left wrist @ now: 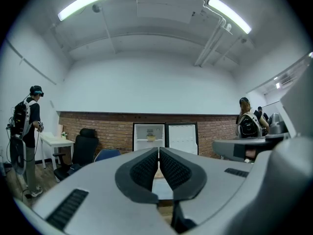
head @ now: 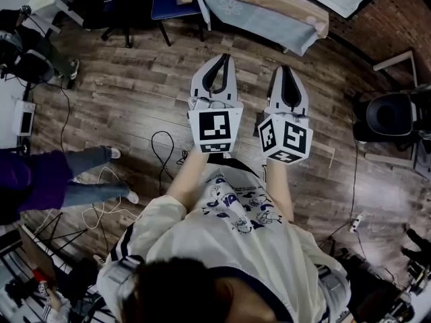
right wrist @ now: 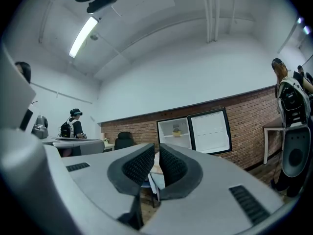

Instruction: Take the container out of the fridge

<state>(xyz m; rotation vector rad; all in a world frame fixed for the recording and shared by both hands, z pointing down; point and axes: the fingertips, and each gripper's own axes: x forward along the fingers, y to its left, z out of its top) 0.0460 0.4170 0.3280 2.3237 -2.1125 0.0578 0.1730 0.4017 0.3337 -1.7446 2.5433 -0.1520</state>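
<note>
**Both claws closed and empty, container in the fridge across the room**

I hold my two claws out in front of me, side by side over the wood floor [head: 128, 86]. They are close together but not touching.

My left claw [head: 225, 59] is closed. In the left gripper view its ribbed pads [left wrist: 146, 168] meet at the tips, only a thin slit runs between them lower down, and nothing is held there.

My right claw [head: 286, 69] is all but closed too. In the right gripper view its pads [right wrist: 139, 165] stand a narrow gap apart with nothing gripped between them.

The fridge [left wrist: 141, 131] stands far off, against the brick wall [left wrist: 107, 131], straight ahead of both claws. Its door [left wrist: 182, 138] is swung open to the right, and the white inside shows.

The container [left wrist: 150, 138], small and yellowish, sits on a shelf inside the fridge. It is well apart from either claw. The right gripper view shows the same thing: the container [right wrist: 176, 132] on its shelf in the open fridge [right wrist: 168, 140].

A counter [head: 269, 19] with a pale top lies just beyond my claw tips, between me and the fridge. A black chair [left wrist: 84, 151] stands left of the fridge. One person [left wrist: 28, 131] stands far left and another [left wrist: 249, 124] far right.
</note>
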